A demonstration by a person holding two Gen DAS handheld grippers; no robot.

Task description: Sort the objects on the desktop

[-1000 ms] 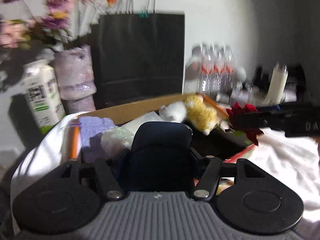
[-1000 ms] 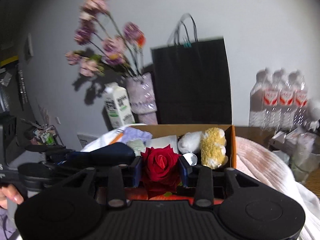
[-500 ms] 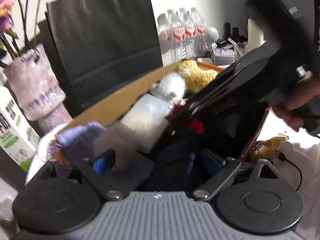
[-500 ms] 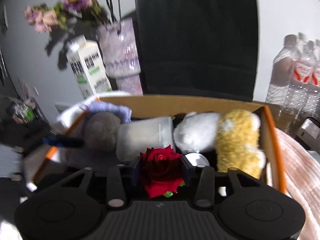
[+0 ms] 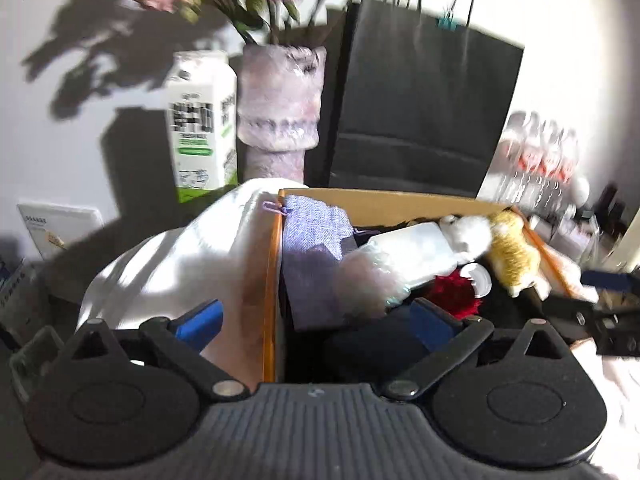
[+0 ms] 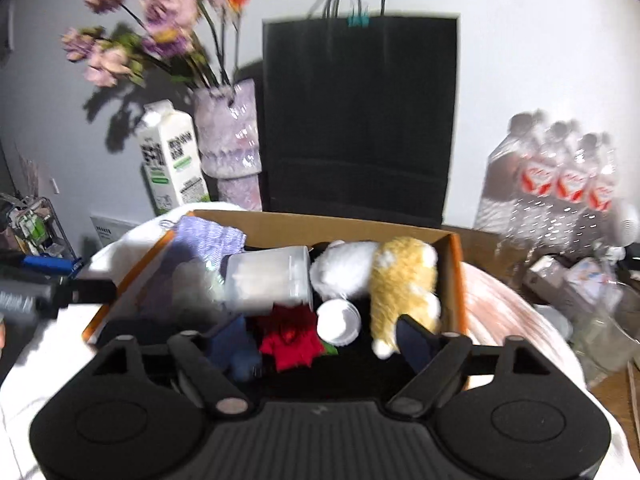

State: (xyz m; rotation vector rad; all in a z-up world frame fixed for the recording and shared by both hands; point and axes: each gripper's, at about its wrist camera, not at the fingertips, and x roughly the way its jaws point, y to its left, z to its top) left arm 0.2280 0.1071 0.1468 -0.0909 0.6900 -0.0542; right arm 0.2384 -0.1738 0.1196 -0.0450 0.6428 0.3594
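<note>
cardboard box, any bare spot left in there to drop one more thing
The cardboard box is crowded along the back: purple cloth, clear container, white plush, yellow plush. The bare room is the dark front floor, between the red rose and the yellow plush, in front of the white lid.

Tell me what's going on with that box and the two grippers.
A person is sorting desk items into a cardboard box. The right gripper is opening over a red rose that lies in the box, its pads off it. The left gripper is opening too, gripping nothing, straddling the box's left wall. Plush toys and a plastic container are already inside.
</note>
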